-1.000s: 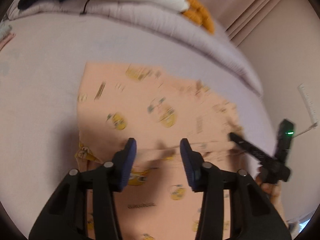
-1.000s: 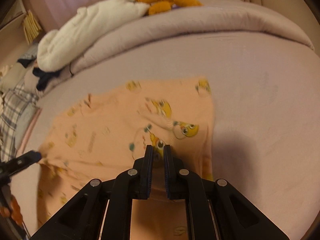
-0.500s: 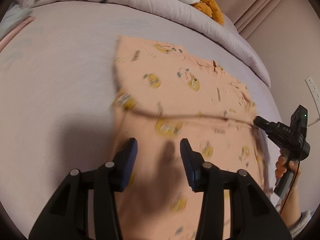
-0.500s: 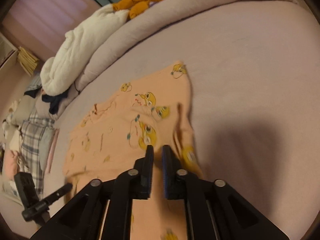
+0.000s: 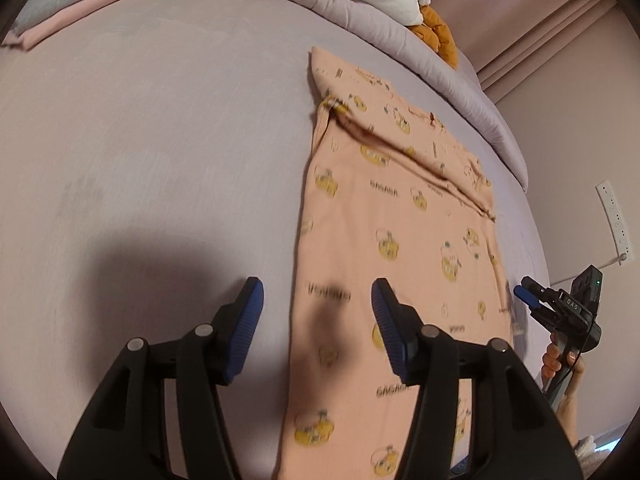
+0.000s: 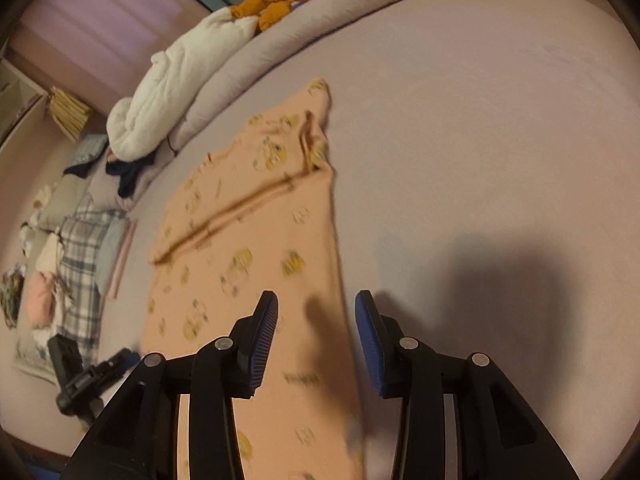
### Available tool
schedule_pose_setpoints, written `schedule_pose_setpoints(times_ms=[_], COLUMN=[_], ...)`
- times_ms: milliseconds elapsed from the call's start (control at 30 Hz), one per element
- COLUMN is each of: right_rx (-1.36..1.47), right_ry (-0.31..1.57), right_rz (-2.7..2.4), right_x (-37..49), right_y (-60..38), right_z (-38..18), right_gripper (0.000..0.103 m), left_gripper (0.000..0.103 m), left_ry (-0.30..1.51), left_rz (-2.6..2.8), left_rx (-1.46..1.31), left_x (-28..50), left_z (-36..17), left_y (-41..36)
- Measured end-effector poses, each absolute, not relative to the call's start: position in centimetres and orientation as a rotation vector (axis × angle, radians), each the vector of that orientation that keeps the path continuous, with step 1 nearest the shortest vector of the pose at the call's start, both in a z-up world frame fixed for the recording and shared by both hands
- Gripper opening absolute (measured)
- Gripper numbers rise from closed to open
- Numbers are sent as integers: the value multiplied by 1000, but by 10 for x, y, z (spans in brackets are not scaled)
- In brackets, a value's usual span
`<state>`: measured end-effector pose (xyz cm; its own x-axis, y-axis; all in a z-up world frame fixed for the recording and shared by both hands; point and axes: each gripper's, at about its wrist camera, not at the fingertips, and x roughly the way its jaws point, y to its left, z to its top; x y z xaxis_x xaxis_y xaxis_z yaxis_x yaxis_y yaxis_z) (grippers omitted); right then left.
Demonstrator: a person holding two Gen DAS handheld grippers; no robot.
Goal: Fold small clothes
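Observation:
A peach garment with yellow cartoon prints lies spread flat on the lilac bed; it also shows in the right wrist view. One fold crease runs across its far part. My left gripper is open and empty, hovering over the garment's left edge. My right gripper is open and empty, above the garment's right edge. The right gripper also shows in the left wrist view, beside the garment's right edge. The left gripper shows in the right wrist view at the lower left.
A rolled lilac duvet, a white blanket and an orange plush toy lie at the far side of the bed. Folded clothes are stacked at the left. A wall socket is at the right.
Both grippers pulled back toward the near edge and the garment now lies flat. The right gripper opened and let go of the fabric; the left opened wider.

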<state>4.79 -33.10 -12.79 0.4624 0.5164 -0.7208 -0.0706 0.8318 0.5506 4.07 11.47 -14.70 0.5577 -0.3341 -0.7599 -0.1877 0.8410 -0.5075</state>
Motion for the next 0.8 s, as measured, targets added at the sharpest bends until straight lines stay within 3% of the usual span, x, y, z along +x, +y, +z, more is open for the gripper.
schedule_pose_setpoints(times_ms=[367, 533, 800], right_rx=[465, 423, 354], right_ry=[1115, 1124, 1094], right_rz=[349, 385, 437], right_x=[17, 14, 29], right_y=[-349, -334, -305], right_z=[-143, -146, -147], right_gripper=[45, 57, 58], left_gripper=[59, 64, 64], left_ry=[1002, 1003, 1013], left_rz=[-104, -117, -154], left_rx=[-605, -597, -585], left_x=[20, 27, 58], left_z=[-156, -157, -158], left_y=[110, 104, 91])
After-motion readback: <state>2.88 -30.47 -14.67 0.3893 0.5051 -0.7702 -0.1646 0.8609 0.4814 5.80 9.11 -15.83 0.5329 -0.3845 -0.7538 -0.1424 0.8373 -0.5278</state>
